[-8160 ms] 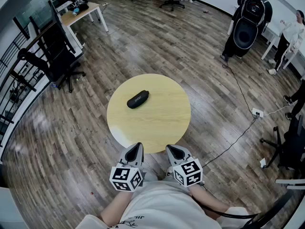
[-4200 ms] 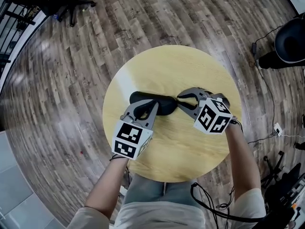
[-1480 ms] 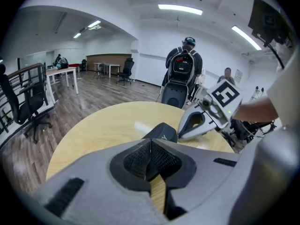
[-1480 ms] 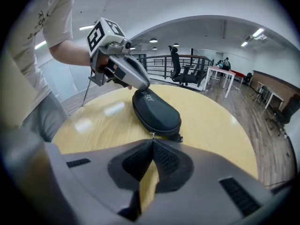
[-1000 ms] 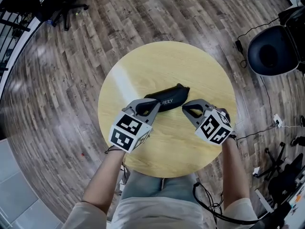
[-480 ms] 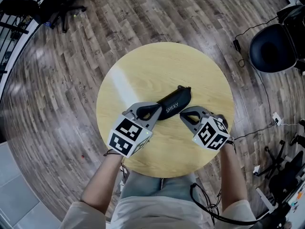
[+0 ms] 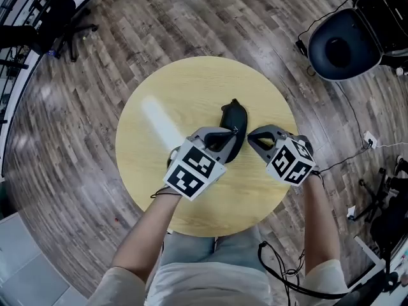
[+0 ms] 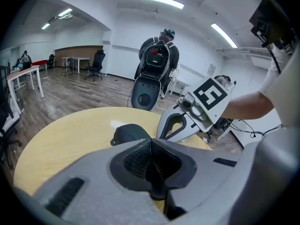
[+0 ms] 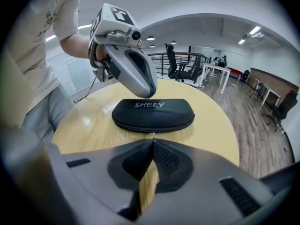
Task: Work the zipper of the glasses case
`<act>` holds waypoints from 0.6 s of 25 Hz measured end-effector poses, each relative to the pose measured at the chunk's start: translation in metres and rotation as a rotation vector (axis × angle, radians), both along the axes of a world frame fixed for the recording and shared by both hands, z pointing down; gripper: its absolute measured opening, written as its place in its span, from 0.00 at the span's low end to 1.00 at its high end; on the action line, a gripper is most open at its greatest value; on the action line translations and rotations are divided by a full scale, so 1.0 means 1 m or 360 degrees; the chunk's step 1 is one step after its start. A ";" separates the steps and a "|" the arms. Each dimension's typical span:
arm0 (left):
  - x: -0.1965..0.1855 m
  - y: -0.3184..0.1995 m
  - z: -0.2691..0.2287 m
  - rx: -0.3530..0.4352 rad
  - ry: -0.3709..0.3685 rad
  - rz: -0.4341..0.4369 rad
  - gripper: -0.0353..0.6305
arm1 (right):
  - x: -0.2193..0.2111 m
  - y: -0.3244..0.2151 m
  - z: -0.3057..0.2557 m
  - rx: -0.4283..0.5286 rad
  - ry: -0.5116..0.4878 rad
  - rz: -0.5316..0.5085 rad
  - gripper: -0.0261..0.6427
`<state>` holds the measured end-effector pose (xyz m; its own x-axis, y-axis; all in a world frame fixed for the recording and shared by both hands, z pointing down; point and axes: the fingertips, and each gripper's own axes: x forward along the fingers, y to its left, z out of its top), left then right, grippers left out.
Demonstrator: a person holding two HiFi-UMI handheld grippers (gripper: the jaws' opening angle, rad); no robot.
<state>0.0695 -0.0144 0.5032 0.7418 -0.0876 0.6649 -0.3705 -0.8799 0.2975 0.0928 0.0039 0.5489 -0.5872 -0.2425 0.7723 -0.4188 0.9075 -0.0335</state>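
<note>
The black glasses case (image 7: 234, 125) marked SHERY lies on the round wooden table (image 7: 166, 101), its long axis pointing almost straight away from me. My left gripper (image 7: 222, 136) is shut, and its tips rest on the top of the case's near end (image 9: 150, 92). In the left gripper view the far end of the case (image 8: 130, 133) shows beyond the shut jaws (image 8: 151, 141). My right gripper (image 7: 250, 136) is shut too, beside the case's right side. In the right gripper view the small zipper pull (image 9: 152, 134) hangs just in front of its tips (image 9: 152, 142); contact cannot be told.
The table edge (image 7: 210, 229) runs close behind both grippers. A black padded rig (image 7: 343, 46) stands on the wooden floor at the upper right, with cables (image 7: 357, 152) trailing beside it. A person wearing a backpack (image 8: 158, 55) stands beyond the table. Office chairs (image 7: 44, 18) are at the upper left.
The case has swung from lying slantwise to nearly lengthwise away from me, with the left gripper moving right along with it. The right gripper has come up close to the case's side.
</note>
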 end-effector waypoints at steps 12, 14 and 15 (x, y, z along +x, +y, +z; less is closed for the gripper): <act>0.005 0.006 0.011 -0.0029 -0.0052 0.0045 0.06 | -0.022 0.046 -0.001 -0.0070 -0.0148 0.0102 0.04; 0.006 0.005 0.011 -0.0042 -0.0037 0.0035 0.06 | -0.035 0.059 -0.001 -0.0097 -0.0205 0.0172 0.04; 0.006 0.004 0.011 -0.0047 -0.0028 0.0028 0.06 | -0.043 0.065 -0.001 -0.0113 -0.0234 0.0212 0.04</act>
